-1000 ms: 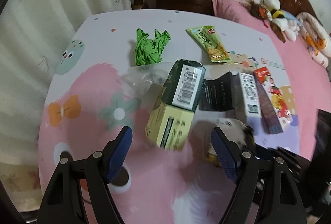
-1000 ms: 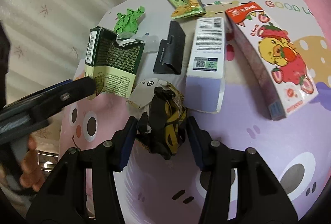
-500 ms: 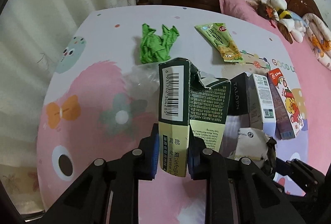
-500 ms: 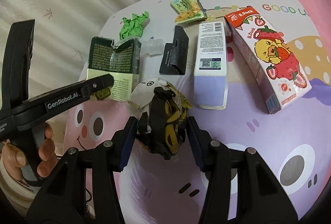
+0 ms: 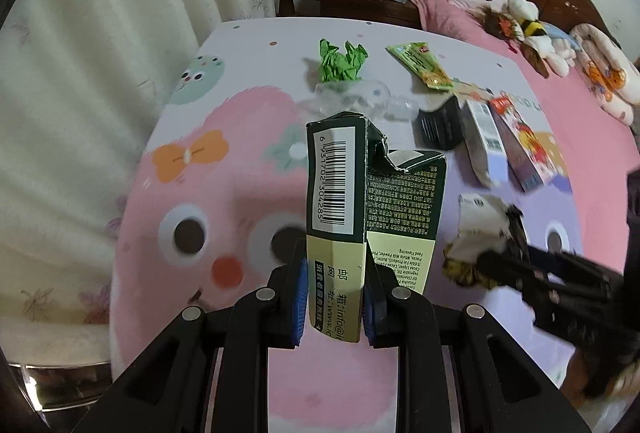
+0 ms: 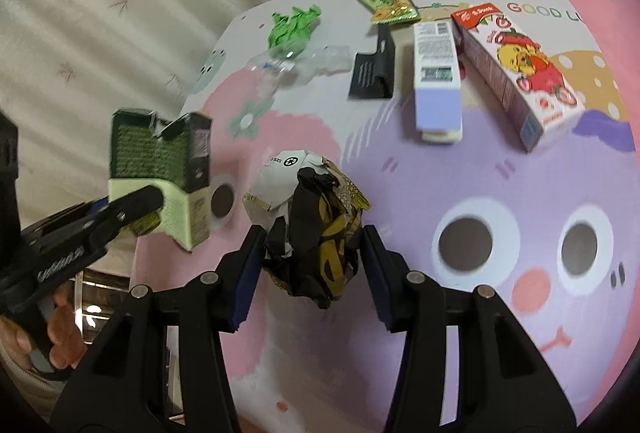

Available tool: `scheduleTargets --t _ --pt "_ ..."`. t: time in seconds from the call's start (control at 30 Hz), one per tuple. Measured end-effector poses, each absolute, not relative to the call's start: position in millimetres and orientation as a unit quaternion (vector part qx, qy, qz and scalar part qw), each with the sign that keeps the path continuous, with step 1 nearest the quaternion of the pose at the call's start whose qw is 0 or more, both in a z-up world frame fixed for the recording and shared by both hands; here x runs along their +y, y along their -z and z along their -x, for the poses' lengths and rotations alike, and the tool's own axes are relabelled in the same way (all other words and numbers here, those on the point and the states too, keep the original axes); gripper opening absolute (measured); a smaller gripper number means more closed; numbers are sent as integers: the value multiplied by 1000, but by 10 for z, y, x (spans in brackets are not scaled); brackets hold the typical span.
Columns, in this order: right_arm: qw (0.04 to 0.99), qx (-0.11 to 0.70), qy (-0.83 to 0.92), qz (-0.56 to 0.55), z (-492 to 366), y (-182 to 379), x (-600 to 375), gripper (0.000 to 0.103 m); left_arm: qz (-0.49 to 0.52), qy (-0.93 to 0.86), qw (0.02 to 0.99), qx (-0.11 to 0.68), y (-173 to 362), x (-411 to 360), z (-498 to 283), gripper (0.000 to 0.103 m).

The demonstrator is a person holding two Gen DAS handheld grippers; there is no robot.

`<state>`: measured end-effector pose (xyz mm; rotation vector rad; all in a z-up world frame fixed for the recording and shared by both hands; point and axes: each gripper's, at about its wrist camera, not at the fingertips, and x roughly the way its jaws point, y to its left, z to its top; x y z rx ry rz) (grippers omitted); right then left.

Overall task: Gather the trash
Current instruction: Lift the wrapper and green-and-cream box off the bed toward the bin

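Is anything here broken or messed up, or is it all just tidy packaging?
Yes. The green box gripped in the left claw has a ragged, torn-open top. The right claw grips a crumpled black-and-gold wrapper. On the table lie a scrunched green paper and a squashed clear plastic piece.

The left gripper (image 5: 335,299) pinches a torn green-and-cream carton (image 5: 360,209) by its lower end, barcode facing up, above the cartoon-printed tablecloth (image 5: 208,193). At the right edge the right gripper (image 5: 486,265) grips a crumpled black-and-gold wrapper (image 5: 476,233). Farther back lie a crumpled green paper (image 5: 342,61), a clear plastic wrapper (image 5: 352,97), a green snack packet (image 5: 424,69), a black box (image 5: 440,129), a white box (image 5: 486,141) and a strawberry carton (image 5: 524,149).
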<state>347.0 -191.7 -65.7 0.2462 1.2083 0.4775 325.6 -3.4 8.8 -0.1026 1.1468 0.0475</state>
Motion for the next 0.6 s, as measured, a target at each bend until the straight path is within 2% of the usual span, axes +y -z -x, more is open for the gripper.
scheduleTargets --t 0.6 --pt "805 554 -192 -94 -2175 336 -1213 45 26 36 854 519 -321 780 -1633 22"
